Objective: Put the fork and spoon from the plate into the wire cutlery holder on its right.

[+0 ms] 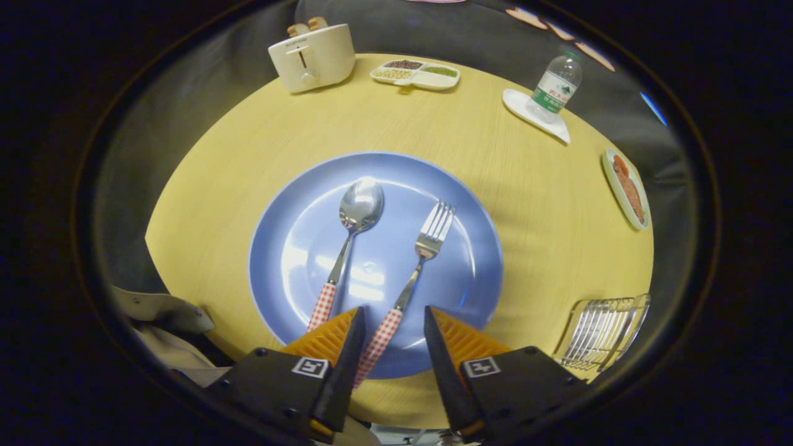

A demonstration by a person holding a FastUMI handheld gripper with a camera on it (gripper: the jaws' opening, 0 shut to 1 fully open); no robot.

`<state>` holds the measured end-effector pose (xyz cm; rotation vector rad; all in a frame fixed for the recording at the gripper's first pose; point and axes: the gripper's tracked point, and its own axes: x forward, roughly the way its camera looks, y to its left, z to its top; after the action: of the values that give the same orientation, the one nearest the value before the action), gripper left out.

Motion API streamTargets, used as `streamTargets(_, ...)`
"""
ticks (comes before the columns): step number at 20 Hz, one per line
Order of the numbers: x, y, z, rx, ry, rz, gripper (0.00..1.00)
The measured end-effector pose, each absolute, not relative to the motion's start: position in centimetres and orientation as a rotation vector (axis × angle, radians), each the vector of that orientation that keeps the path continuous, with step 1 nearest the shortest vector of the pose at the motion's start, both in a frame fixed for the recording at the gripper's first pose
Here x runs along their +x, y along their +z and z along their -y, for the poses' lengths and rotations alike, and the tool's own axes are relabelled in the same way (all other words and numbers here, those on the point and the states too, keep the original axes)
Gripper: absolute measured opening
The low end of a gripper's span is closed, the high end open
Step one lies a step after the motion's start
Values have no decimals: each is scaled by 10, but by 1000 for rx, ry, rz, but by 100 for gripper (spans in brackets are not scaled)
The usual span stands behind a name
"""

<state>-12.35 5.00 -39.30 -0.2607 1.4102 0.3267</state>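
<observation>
Nothing is moved yet — the fork (427, 244) and spoon (353, 226) both lie on the plate (297, 204). The gripper (391, 322) hangs spread apart, the fork's handle between its fingers, ungrasped. The wire holder (604, 334) stands right of the plate — both pieces remain.

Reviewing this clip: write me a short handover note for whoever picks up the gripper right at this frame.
Gripper: open, fingers astride the fork's checked handle, not pressing on it.
Fork and spoon: both lie on the blue plate, spoon beside the fork, heads pointing away from the fingers.
Wire cutlery holder: on the table to the plate's right, holding neither piece.
Done: nothing moved.
Left: close on the fork, carry it to the holder, then the spoon.
</observation>
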Motion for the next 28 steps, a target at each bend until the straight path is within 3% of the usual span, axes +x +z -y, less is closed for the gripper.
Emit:
streamTargets(5, -122, -396, -45, -272, 302, -1433, 36)
streamTargets(7, -124, -395, -43, -271, 300, -1466, 33)
streamTargets(12, -119, -396, -36, -252, 278, -1485, 14)
streamTargets(20, -127, -373, -25, -309, 367, -1528, 14)
streamTargets(28, -118, -325, 18, -347, 323, -1513, 14)
